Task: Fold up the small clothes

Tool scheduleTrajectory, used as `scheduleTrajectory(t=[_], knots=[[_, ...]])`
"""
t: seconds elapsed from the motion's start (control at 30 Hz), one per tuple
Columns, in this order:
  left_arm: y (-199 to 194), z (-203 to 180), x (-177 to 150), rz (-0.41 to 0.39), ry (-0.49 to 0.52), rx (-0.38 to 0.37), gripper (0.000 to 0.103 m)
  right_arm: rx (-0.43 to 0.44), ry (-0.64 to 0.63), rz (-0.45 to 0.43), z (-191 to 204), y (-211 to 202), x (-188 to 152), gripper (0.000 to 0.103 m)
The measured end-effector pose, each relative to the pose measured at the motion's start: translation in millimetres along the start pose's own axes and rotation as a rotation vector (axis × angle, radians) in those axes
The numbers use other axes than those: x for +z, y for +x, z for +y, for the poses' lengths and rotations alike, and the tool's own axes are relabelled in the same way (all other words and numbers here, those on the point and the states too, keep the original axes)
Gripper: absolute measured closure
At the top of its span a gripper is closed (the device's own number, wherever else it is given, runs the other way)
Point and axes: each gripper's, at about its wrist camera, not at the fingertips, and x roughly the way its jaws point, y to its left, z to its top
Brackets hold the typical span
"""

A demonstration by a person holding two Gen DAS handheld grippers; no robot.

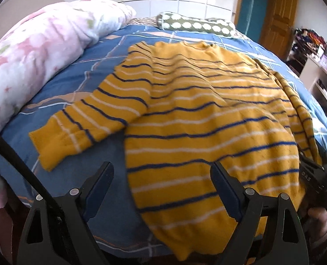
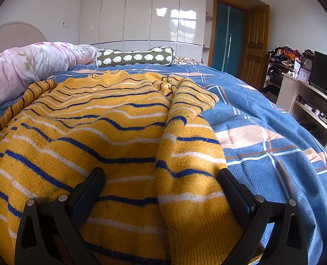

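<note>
Covering most of both views, the bed [image 1: 59, 84] wears a blue plaid cover, and everything else sits in relation to it. Along its head-end side lies a bulky pink floral quilt [image 1: 31, 50], and at the far edge rests a green bolster pillow [image 2: 134, 58] printed with white shapes. Spread flat across the middle of the bed is the yellow sweater [image 1: 207, 114] with blue and white stripes, its collar toward the far edge and its hem toward the near edge. One sleeve [image 1: 86, 121] reaches out over the cover toward the quilt side; the other sleeve [image 2: 190, 150] is laid down along the body's edge on the opposite side. At the near edge of the bed, the left gripper [image 1: 161, 172] stands wide open above the hem corner, holding nothing. The right gripper [image 2: 161, 176] is likewise spread wide, empty, straddling the folded-in sleeve and its cuff.
</note>
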Motion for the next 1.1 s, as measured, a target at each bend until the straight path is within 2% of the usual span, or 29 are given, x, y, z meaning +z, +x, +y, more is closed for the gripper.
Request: scheduleTrajectory(t=[0.17,0.3,0.43,0.53,0.57,0.6,0.63,0.73,0.77,0.83,0.93,1.0,1.1], knots=[[11,-17,-11,0.011,0.065,0.02,0.015,-0.017,-0.018,-0.018,-1,-2,-2,0.001],[18,-29,-18,0.016,0.103,0.065,0.014,-0.023,-0.029,-0.03,-1,-3,-4,0.001],[21,-33,-19,0.017,0.107,0.083,0.01,-0.018,-0.033,-0.035,-2,-4,-6,0.001],[21,-30,-18,0.028,0.087,0.075,0.01,0.032,-0.042,0.025,-7,-8,3,0.002],[21,-27,-18,0.031,0.081,0.065,0.009,0.077,-0.018,0.043,-14,-14,9,0.005],[20,-26,-18,0.033,0.076,0.057,0.009,0.13,0.034,0.033,-27,-24,14,0.011],[21,-24,-19,0.035,0.07,0.051,0.008,0.159,0.096,0.005,-44,-37,21,0.012],[22,-24,-18,0.036,0.051,0.043,0.007,0.125,0.201,-0.039,-86,-62,31,0.012],[22,-25,-18,0.035,0.048,0.043,0.007,0.119,0.22,-0.029,-96,-65,31,0.012],[21,-26,-19,0.032,0.049,0.044,0.007,0.122,0.243,0.015,-108,-63,27,0.021],[21,-25,-20,0.03,0.049,0.04,0.007,0.183,0.226,0.07,-100,-57,17,0.027],[21,-25,-20,0.029,0.05,0.04,0.007,0.233,0.168,0.064,-81,-58,13,0.028],[21,-24,-20,0.028,0.05,0.038,0.007,0.235,0.056,0.051,-49,-58,13,0.028]])
